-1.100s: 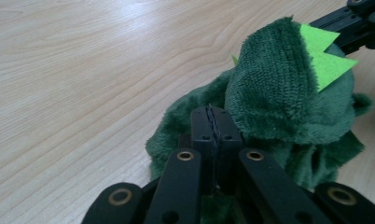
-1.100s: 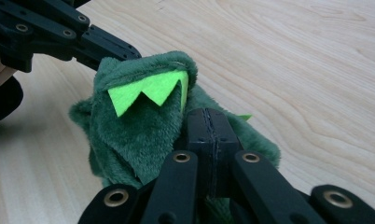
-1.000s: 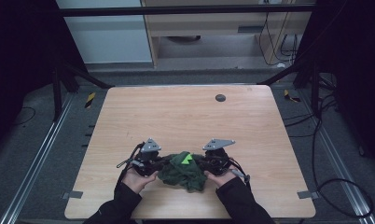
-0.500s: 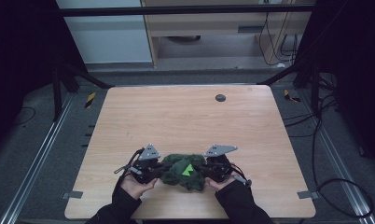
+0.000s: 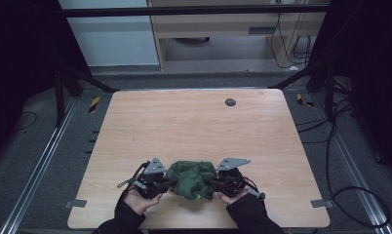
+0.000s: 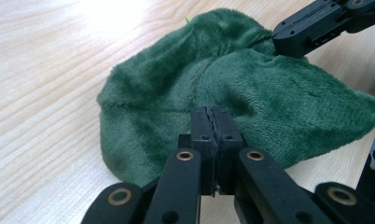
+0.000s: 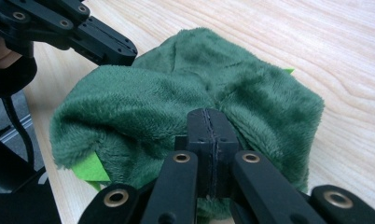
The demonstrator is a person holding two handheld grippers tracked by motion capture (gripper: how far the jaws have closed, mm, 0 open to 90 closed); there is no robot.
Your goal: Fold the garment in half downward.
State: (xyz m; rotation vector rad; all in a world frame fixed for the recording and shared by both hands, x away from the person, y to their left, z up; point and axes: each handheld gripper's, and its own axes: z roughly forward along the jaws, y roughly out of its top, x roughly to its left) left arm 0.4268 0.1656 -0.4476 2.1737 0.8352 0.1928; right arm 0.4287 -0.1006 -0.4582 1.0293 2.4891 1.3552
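Dark green plush fabric piece point(image 5: 190, 179) lies bunched at the lower centre of the high view, on the light wooden surface point(image 5: 194, 126) near its front edge. Left gripper point(image 6: 212, 122) has its fingers pressed together, pinching one edge of the plush; right gripper point(image 7: 211, 125) likewise clamps the opposite edge. A bright green tag point(image 7: 88, 169) shows underneath. Judgement: both grasps secured, fabric gathered inward; spreading or final folding remains.

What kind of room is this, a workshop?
Probably a lab recording station: a bare wooden table inside a dark metal frame, loose cables on the floor, and hand-held grippers clamping a green plush cloth.
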